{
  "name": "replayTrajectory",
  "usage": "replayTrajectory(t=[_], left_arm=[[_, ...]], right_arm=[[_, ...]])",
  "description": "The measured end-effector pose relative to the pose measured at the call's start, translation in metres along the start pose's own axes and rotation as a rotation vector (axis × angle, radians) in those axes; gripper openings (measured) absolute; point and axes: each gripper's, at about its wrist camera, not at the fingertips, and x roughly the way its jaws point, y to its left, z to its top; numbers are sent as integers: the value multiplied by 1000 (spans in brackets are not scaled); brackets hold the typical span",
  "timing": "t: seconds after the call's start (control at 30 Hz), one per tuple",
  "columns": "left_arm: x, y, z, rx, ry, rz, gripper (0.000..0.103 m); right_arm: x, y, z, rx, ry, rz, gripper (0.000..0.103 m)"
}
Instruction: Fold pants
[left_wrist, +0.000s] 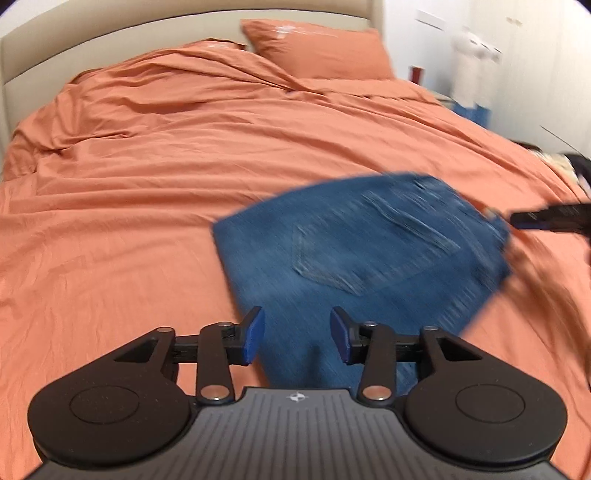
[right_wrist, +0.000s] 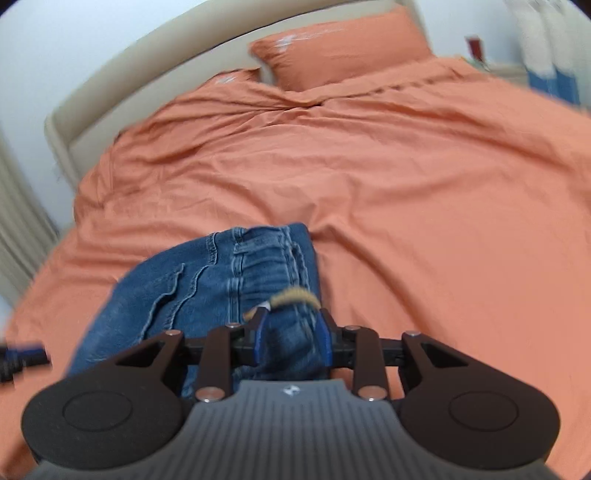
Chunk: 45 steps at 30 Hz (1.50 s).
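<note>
Jeans (left_wrist: 354, 254) folded into a compact, roughly square bundle, lying on the bed (left_wrist: 147, 177) near its foot edge, well apart from the pillow (left_wrist: 317, 48) at the headboard (right_wrist: 155, 74). Left hand-held gripper (left_wrist: 297, 334) released, blue pads spread with only air between them, hovering over the near edge of the denim without touching it. Right hand-held gripper (right_wrist: 291, 338) straddling a thick fold at the waistband corner, jaws partly spread; pads close beside the cloth, though not clearly pressing on it, so judged let go rather than clenched; motion blur leaves some doubt. Risk from here, as a judgement: a pad snagging a belt loop or the tan cord (right_wrist: 293, 297) at the waistband while backing off, dragging the top layer and springing the fold apart. Stiff denim tends to relax at a fresh crease, so layers may creep open unless pressed flat. Soft, rumpled bedding underneath gives little support, letting the bundle tilt or slide if nudged. Denim mid-blue, heavy, faded, with raised double stitching, a back pocket and thick ridged seams; stacked edges bulky at the waistband. Bed cover burnt orange, thin, matte, heavily creased. Headboard pale beige, padded, curved.
</note>
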Motion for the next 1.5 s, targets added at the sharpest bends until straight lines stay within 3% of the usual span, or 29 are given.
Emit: replayTrajectory(t=[0.07,0.23,0.3,0.37,0.43,0.47,0.53,0.6,0.7,0.97,1.13,1.27,1.37,1.43,1.5], left_arm=[[-11,-10,-13,15,21,-21,60],[-7,-31,-43,77,111,39,60],[2,-36,-51,86,127,68,60],[12,-40,-54,93,119,108,60],[22,-43,-56,94,130,142,52],[26,-46,-57,121,144,178,31],[24,-53,-58,190,148,217,24],[18,-58,-58,247,144,247,21],[21,-56,-61,236,176,255,18],[33,-35,-78,53,245,205,13],[25,-22,-73,-75,324,159,3],[8,-23,-67,-69,309,171,5],[-15,-18,-56,-135,259,131,15],[-29,-9,-47,-198,210,72,35],[-38,-1,-38,-260,159,21,48]], right_arm=[[-3,-16,-10,113,1,49,44],[14,-38,-26,289,62,142,44],[23,-44,-29,359,77,177,44],[26,-48,-29,398,65,205,37],[27,-48,-27,397,59,218,25],[23,-46,-26,380,44,220,15],[11,-40,-21,331,1,231,11],[0,-31,-16,268,-25,211,9],[4,-28,-19,243,4,151,8],[29,-47,-41,281,78,90,8],[28,-43,-37,270,101,61,14],[25,-50,-33,332,130,39,37],[14,-60,-31,410,142,66,41],[4,-61,-29,419,139,75,49],[-4,-61,-28,445,137,116,64]])
